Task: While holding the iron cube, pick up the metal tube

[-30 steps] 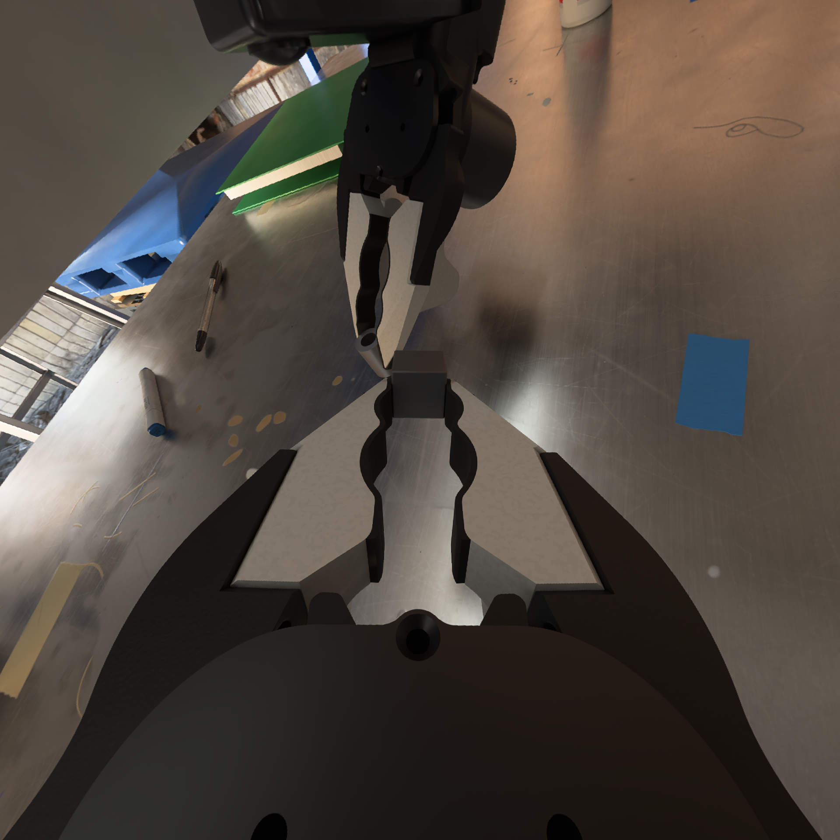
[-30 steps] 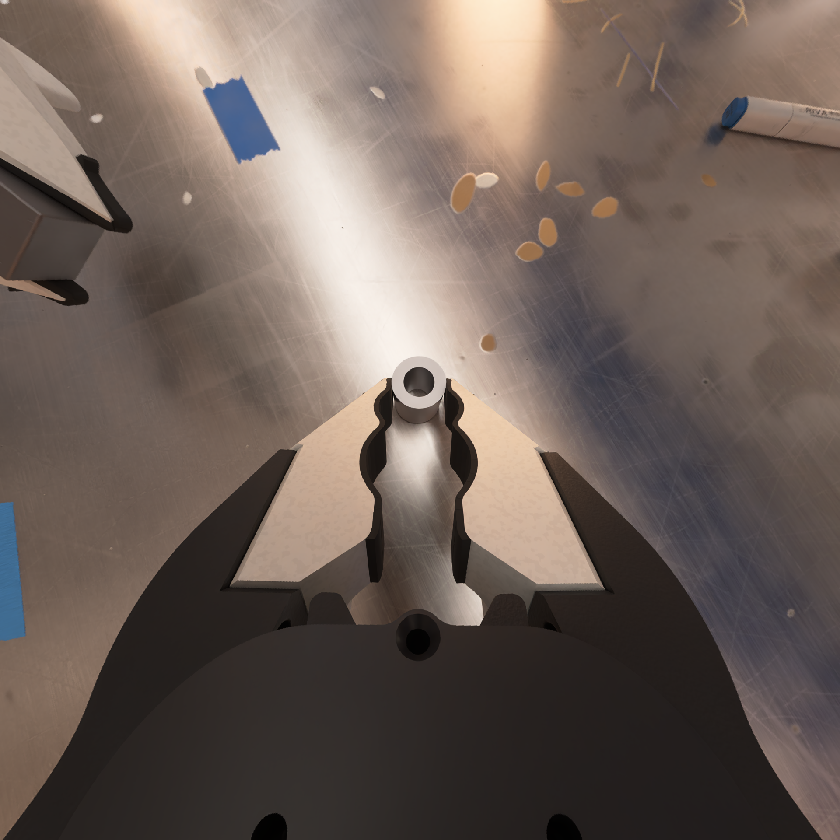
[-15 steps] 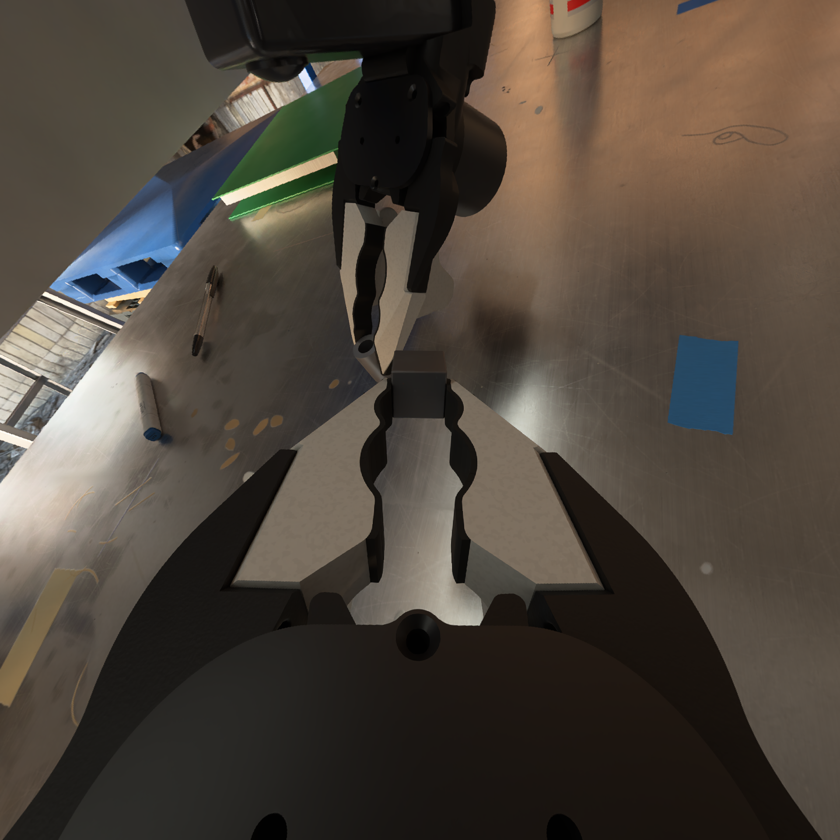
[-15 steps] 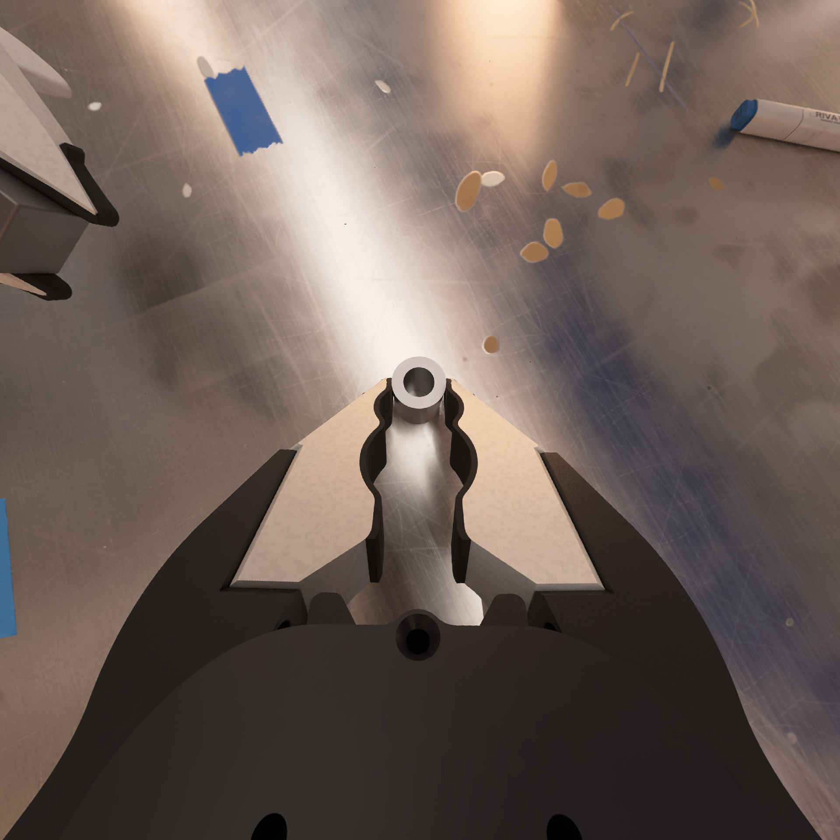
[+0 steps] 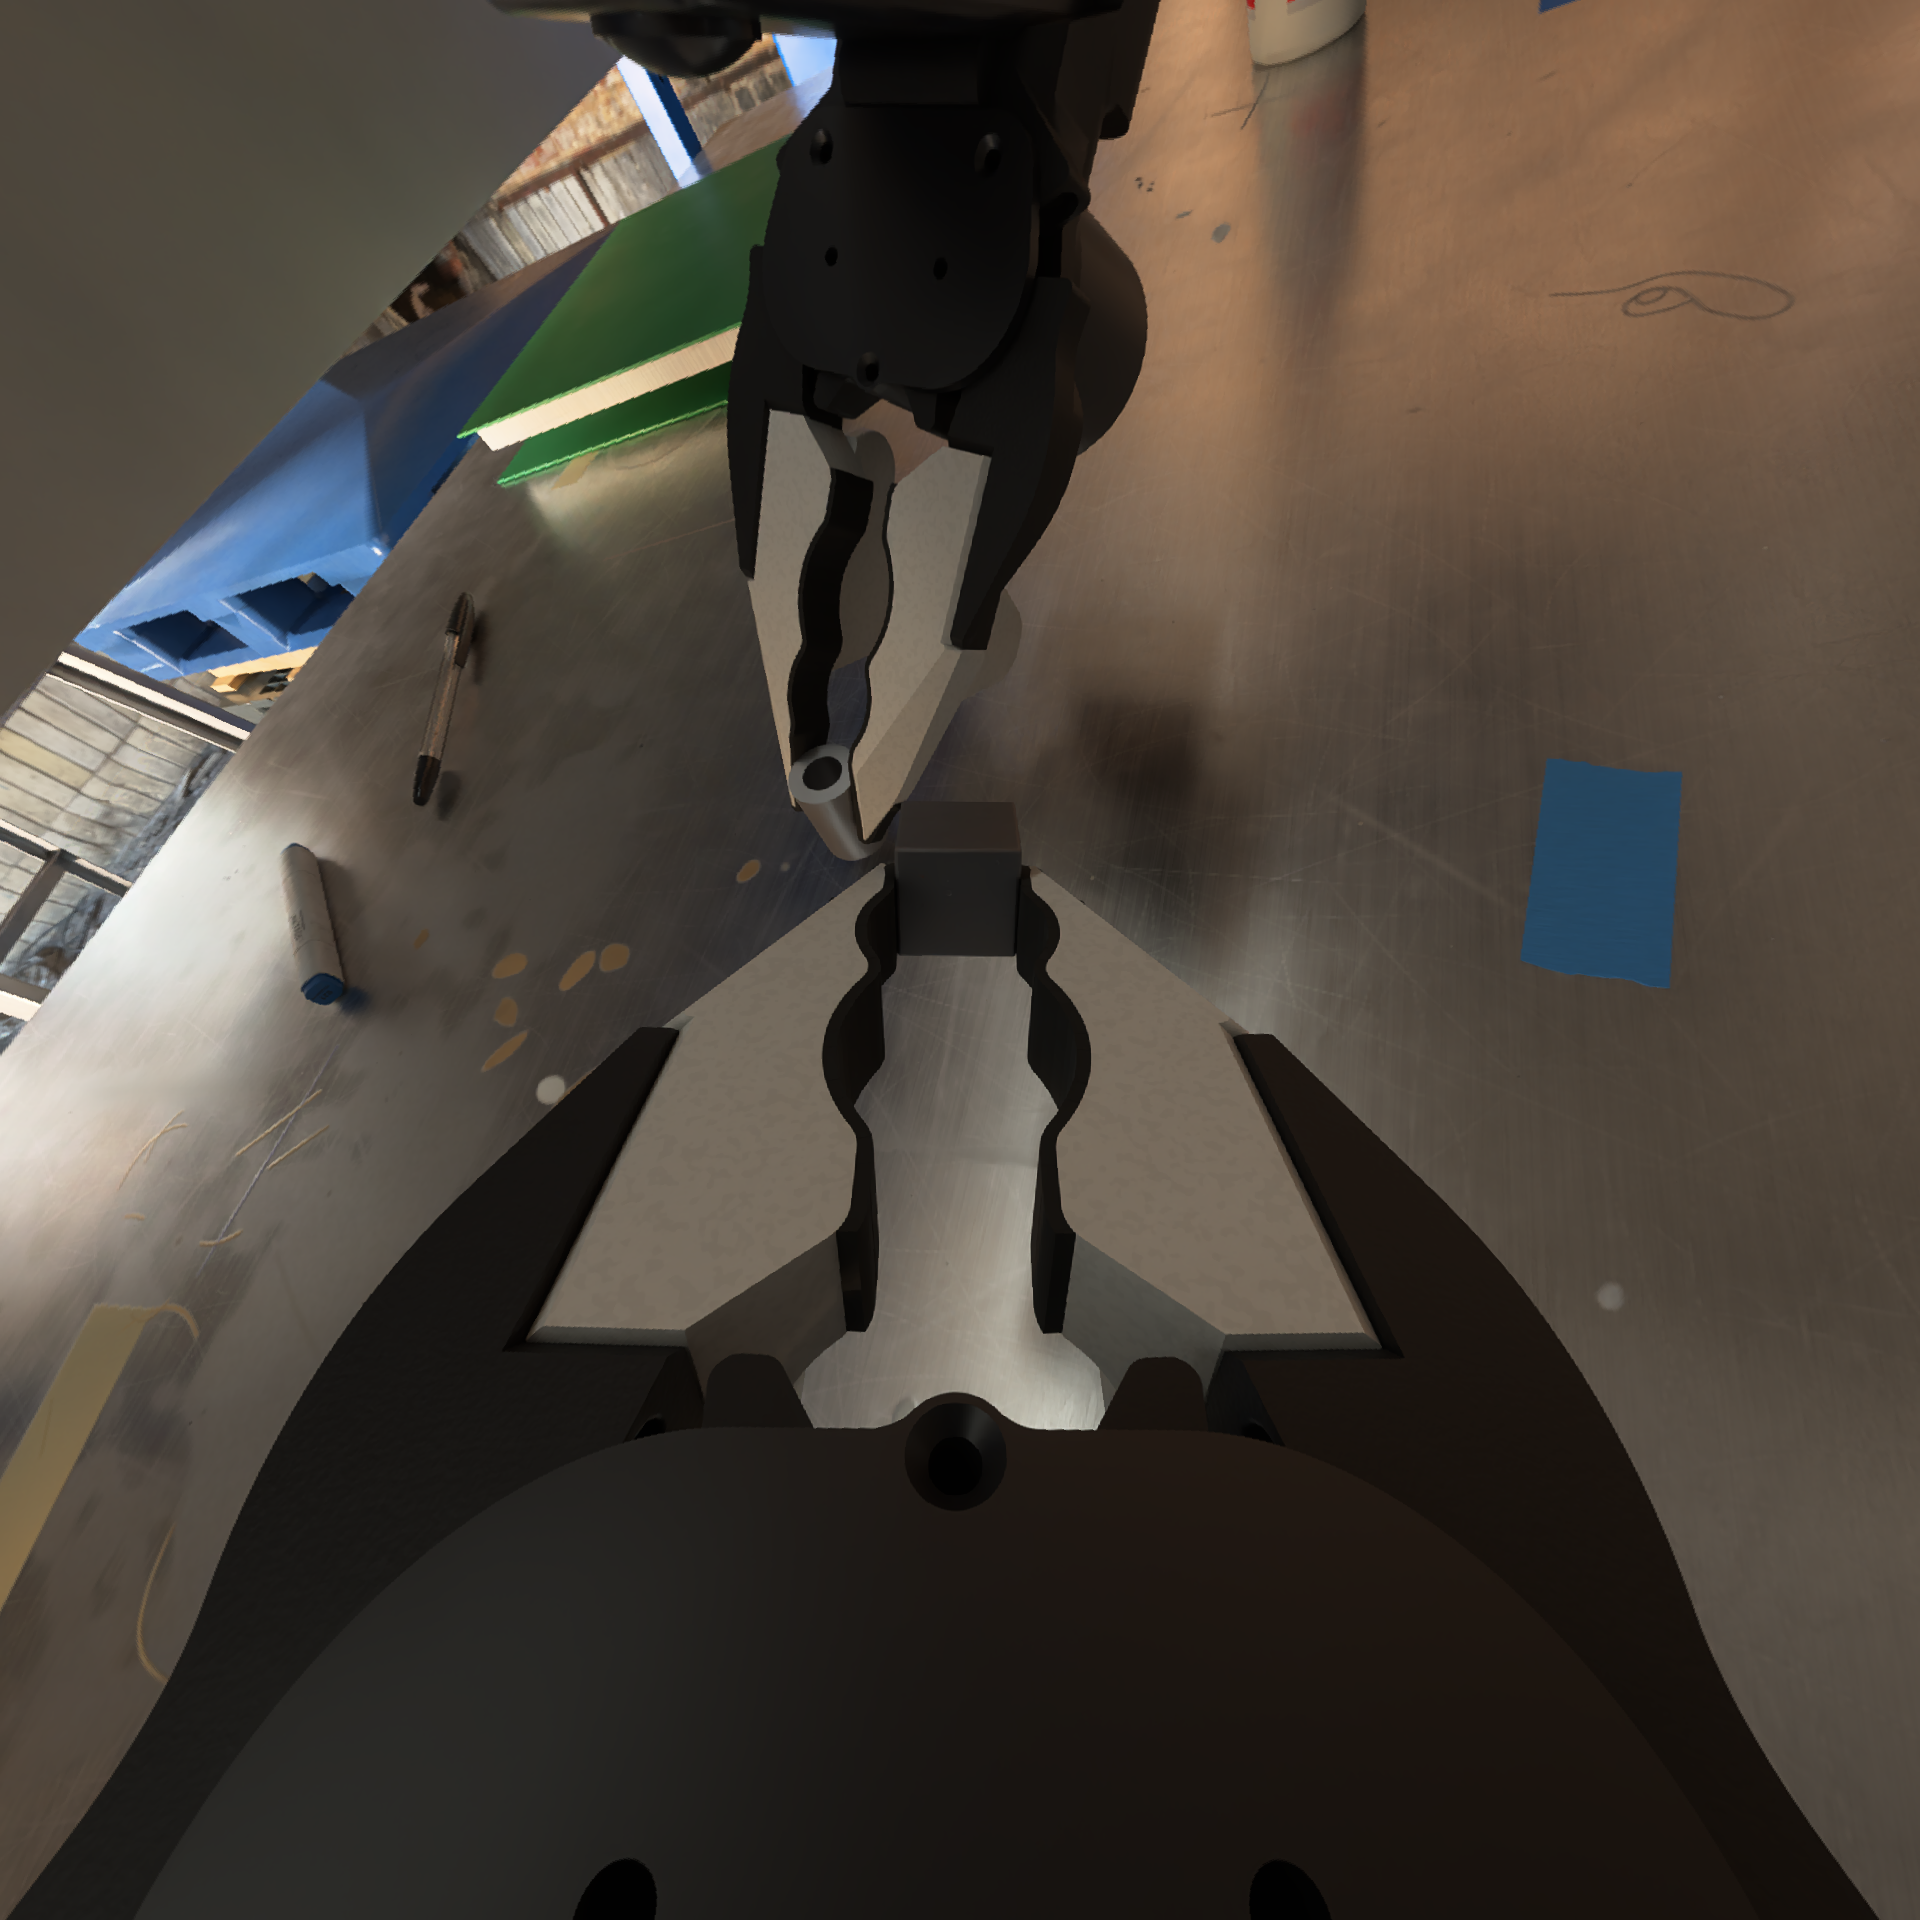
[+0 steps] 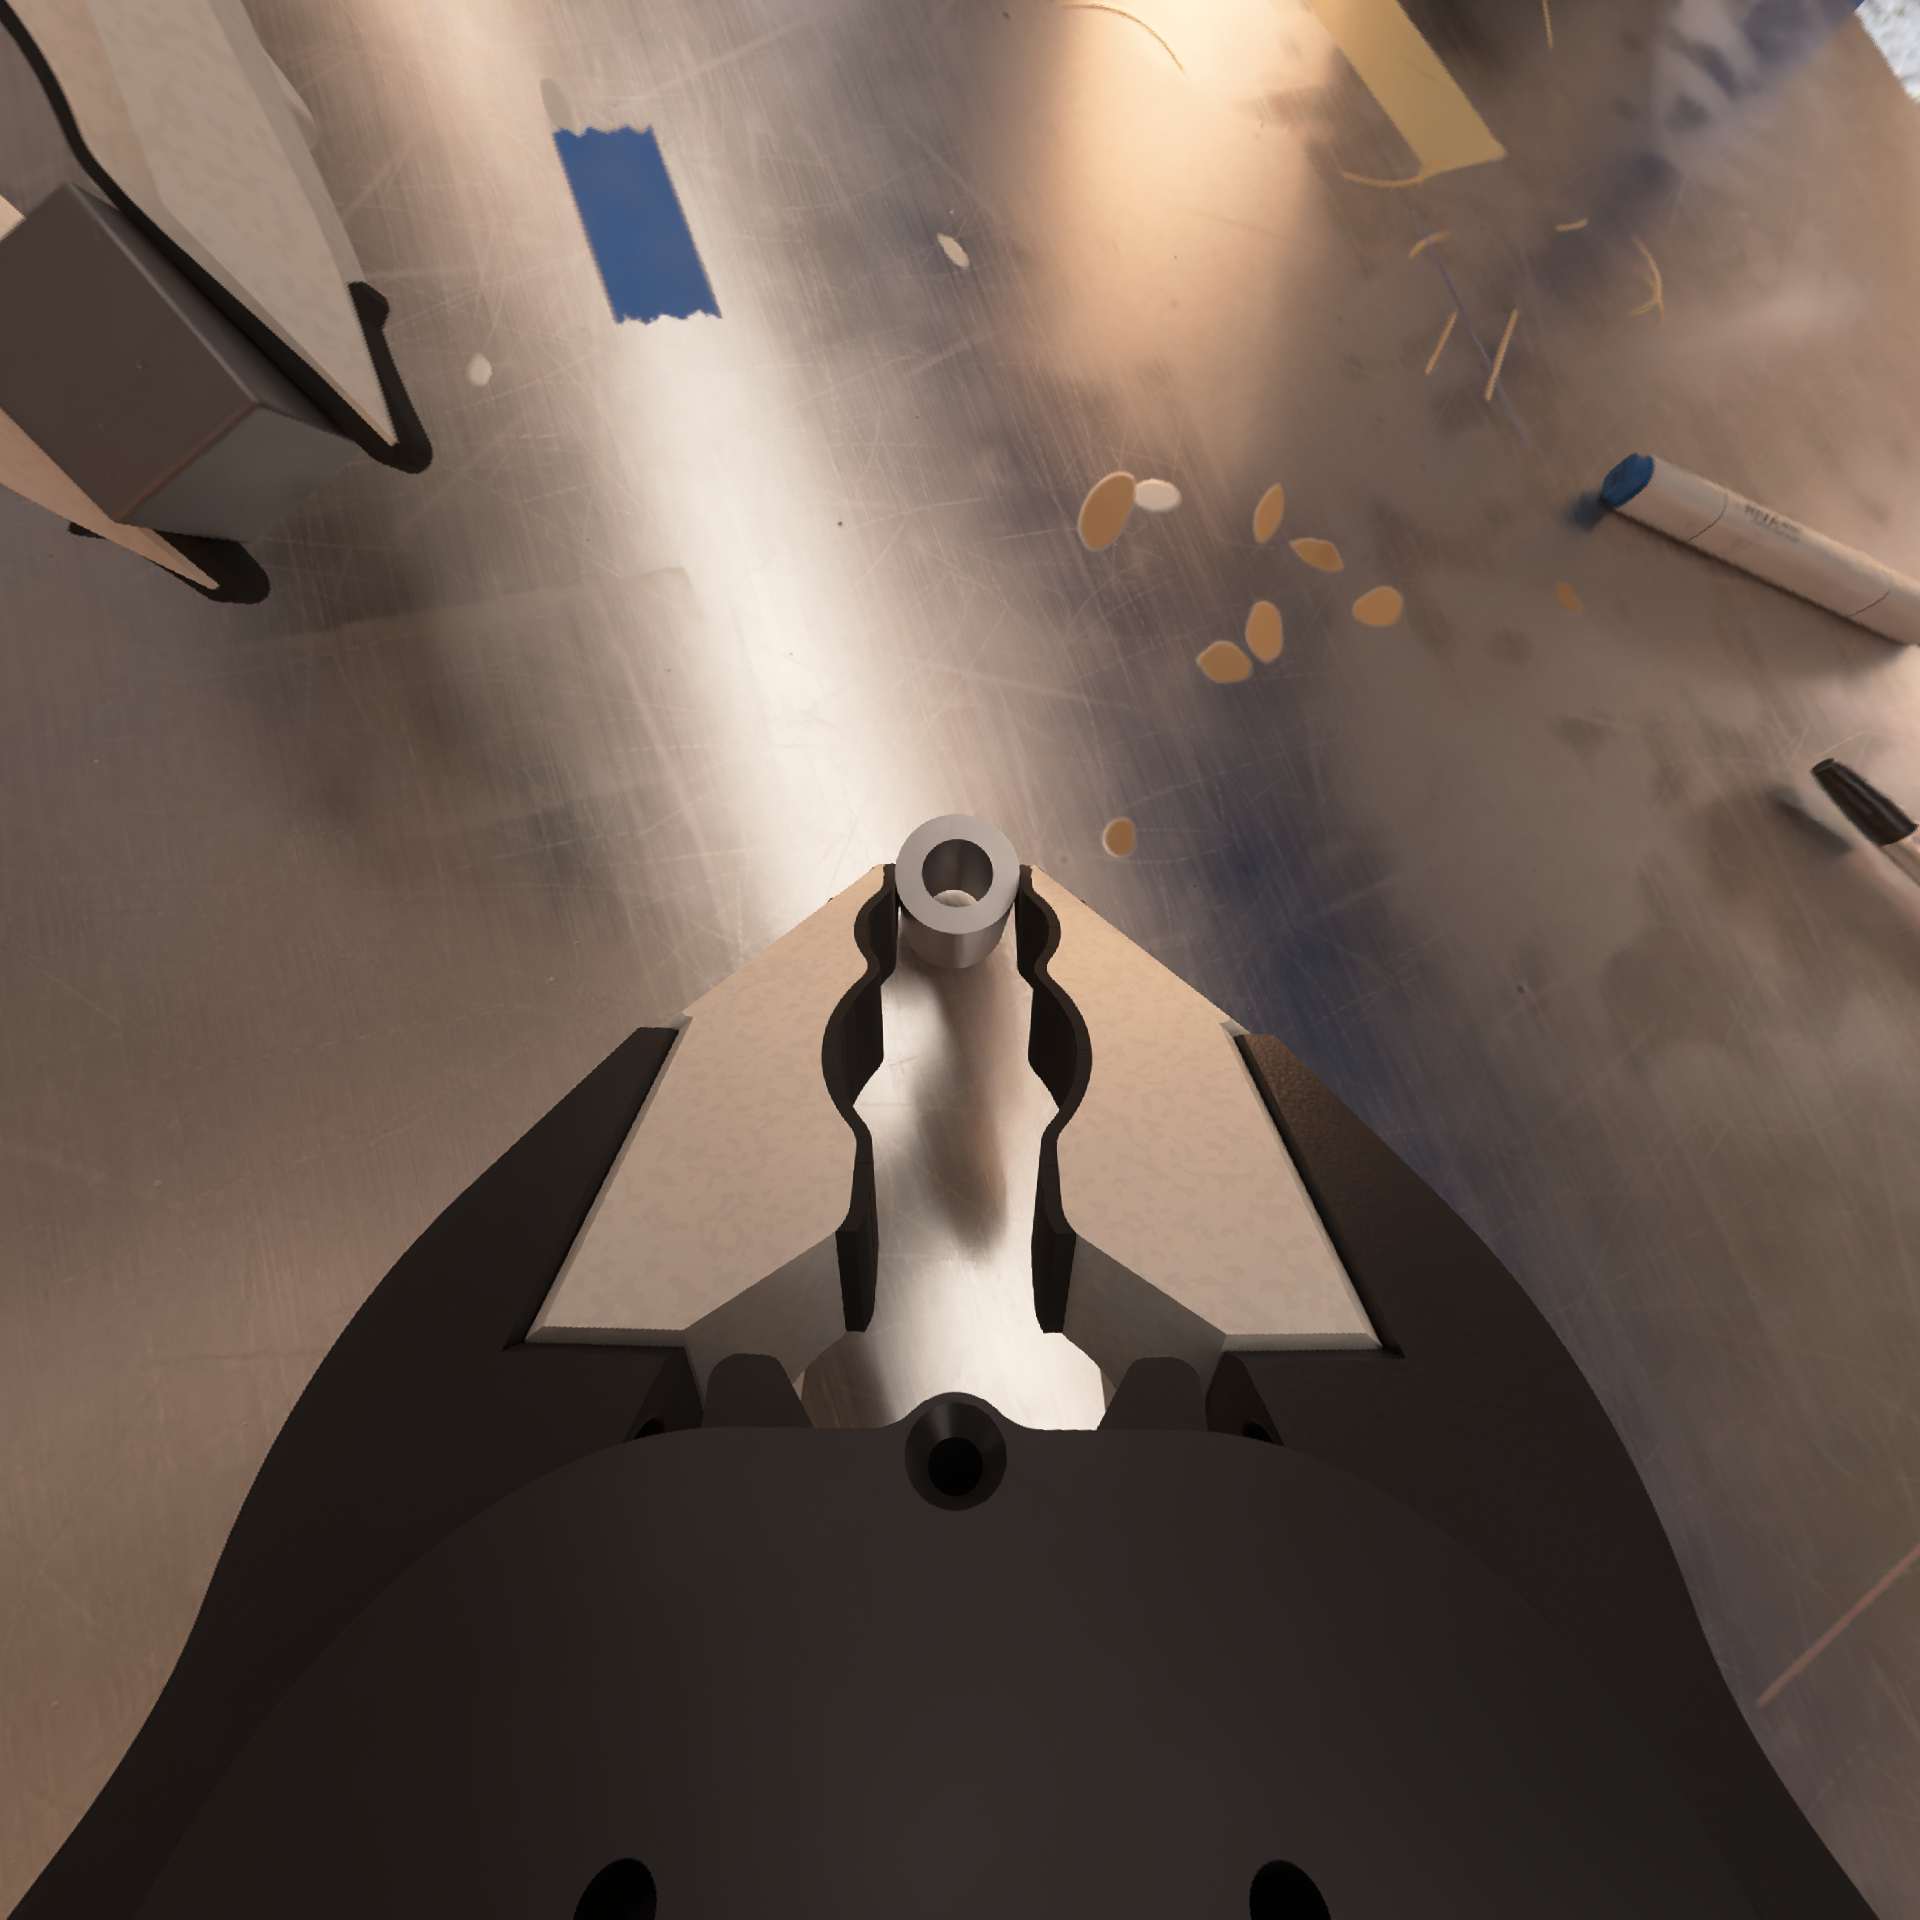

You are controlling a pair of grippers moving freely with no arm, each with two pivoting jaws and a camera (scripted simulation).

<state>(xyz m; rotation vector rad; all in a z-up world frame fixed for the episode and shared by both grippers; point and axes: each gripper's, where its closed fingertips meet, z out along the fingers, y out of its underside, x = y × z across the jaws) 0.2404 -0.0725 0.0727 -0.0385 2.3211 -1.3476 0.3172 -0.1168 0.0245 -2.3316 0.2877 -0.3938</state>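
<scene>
Metal tube (image 6: pixel 956 902) between right gripper (image 6: pixel 957 906) fingertips; iron cube (image 5: pixel 956 894) nearby

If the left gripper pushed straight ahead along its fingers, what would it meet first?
Likely the right gripper and its metal tube, just beyond the iron cube the left gripper holds; the gap looks slight, depth unclear.

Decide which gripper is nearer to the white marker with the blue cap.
Right. The right gripper, holding the metal tube, sits closer to the marker; the left gripper, gripping the iron cube, lies beyond it.

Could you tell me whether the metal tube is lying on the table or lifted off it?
Lifted. The right gripper pinches the metal tube at its fingertips, clear above the table.
</scene>
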